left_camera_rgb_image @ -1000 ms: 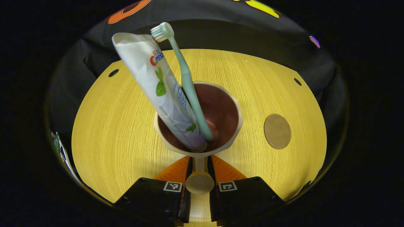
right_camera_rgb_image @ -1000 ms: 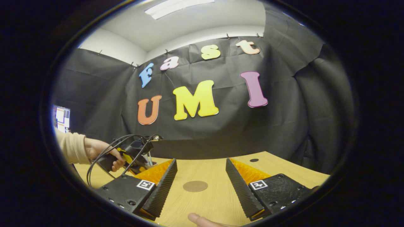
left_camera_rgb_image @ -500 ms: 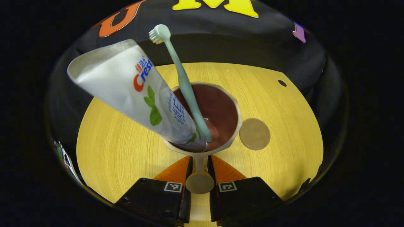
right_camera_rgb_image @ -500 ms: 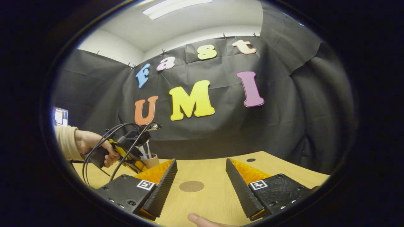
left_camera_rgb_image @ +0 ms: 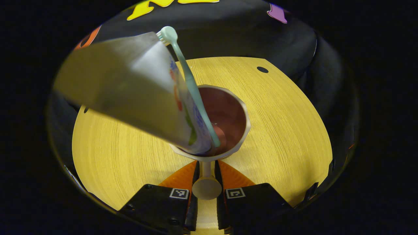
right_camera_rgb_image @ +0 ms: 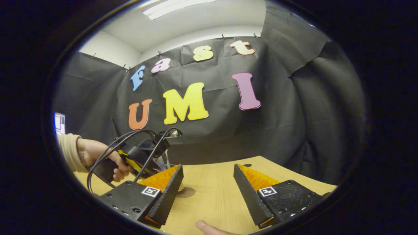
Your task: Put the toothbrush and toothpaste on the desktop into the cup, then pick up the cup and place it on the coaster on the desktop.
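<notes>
A beige cup (left_camera_rgb_image: 243,112) with a dark red inside stands upright in the left gripper view. My left gripper (left_camera_rgb_image: 206,176) is shut on its handle (left_camera_rgb_image: 206,188). A white toothpaste tube (left_camera_rgb_image: 130,91) leans out of the cup toward the left, and a pale green toothbrush (left_camera_rgb_image: 187,75) stands beside it. In the right gripper view the brown coaster (right_camera_rgb_image: 189,193) peeks out beside my right gripper's finger, under the spot where the other gripper (right_camera_rgb_image: 143,156) holds the cup. I cannot tell if the cup touches it. My right gripper (right_camera_rgb_image: 208,189) hangs open over the table with nothing in it.
The yellow wooden table (left_camera_rgb_image: 284,130) has small round holes (left_camera_rgb_image: 262,69) near its far edge. A hand (right_camera_rgb_image: 98,156) in a beige sleeve holds the other gripper, with cables looping over it. A fingertip (right_camera_rgb_image: 205,226) shows at the bottom edge.
My left gripper has carried the cup to the right until the coaster slid out of sight beneath it. The toothpaste tube has tipped nearer the camera. My right gripper stayed open and almost still.
</notes>
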### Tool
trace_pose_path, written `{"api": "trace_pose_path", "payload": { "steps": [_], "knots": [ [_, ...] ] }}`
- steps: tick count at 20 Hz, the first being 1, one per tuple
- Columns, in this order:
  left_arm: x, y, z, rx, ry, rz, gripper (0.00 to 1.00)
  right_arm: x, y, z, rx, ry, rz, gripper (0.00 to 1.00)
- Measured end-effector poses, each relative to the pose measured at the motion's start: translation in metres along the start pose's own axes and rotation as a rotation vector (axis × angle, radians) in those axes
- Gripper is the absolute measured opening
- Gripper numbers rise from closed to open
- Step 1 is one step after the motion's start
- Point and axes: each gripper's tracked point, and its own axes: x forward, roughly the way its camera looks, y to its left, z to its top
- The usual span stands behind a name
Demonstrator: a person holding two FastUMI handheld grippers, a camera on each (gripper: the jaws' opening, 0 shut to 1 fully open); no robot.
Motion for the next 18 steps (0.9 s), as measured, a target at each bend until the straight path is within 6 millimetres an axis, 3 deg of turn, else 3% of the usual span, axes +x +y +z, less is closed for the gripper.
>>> {"api": "trace_pose_path", "payload": {
  "steps": [4,11,12,13,14,15,16,18],
  "knots": [
    [0.005,-0.007,0.017,0.011,0.025,0.015,0.27,0.003,-0.012,-0.001,0.029,0.002,-0.011,0.93],
    [-0.013,0.006,0.059,0.005,0.034,0.075,0.30,0.004,-0.025,-0.002,0.076,0.009,-0.023,0.95],
    [-0.017,0.009,0.067,0.004,0.024,0.082,0.36,0.005,-0.025,-0.004,0.070,0.012,-0.025,0.99],
    [-0.023,0.013,0.076,-0.002,0.011,0.096,0.49,0.005,-0.024,-0.006,0.059,0.017,-0.024,0.99],
    [-0.027,0.014,0.086,-0.012,-0.012,0.087,0.43,0.005,-0.022,-0.007,0.050,0.022,-0.021,0.99],
    [-0.032,0.016,0.095,-0.022,-0.033,0.085,0.48,0.006,-0.020,-0.009,0.041,0.028,-0.019,0.96],
    [-0.039,0.017,0.103,-0.036,-0.045,0.075,0.63,0.006,-0.018,-0.011,0.031,0.033,-0.017,0.96],
    [-0.056,0.020,0.120,-0.073,-0.099,0.051,0.71,0.006,-0.012,-0.014,0.004,0.043,-0.013,0.96]
  ]
}}
